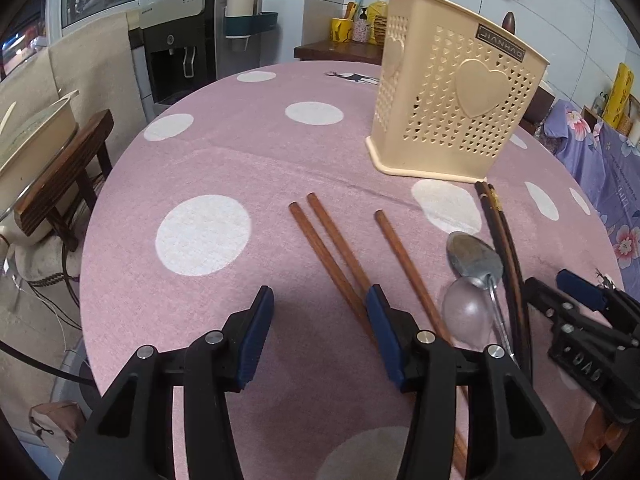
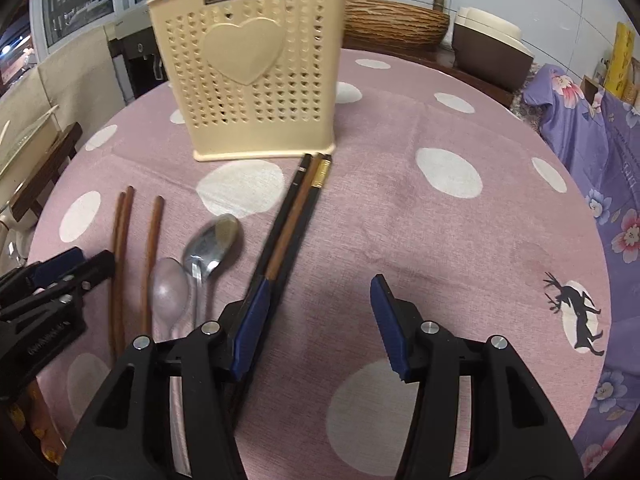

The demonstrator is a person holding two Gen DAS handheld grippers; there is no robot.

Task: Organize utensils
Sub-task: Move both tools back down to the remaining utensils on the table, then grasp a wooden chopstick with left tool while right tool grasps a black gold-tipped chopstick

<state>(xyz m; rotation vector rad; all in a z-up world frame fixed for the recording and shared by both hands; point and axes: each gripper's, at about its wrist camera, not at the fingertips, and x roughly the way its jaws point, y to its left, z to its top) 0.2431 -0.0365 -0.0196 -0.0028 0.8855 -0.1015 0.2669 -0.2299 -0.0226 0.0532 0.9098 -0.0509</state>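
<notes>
Your left gripper [image 1: 320,312] hung low over the table [image 1: 224,160], its jaws apart with only bare cloth between them; one blue pad lay over the pair of brown chopsticks [image 1: 332,252]. Your right gripper [image 2: 320,320] stood apart too, gripping nothing, its left pad just beside the dark chopsticks [image 2: 294,220]. A steel spoon [image 2: 212,246] and a clear spoon [image 2: 168,292] lay between the two bundles. The cream holder [image 2: 248,76] stood upright beyond them.
</notes>
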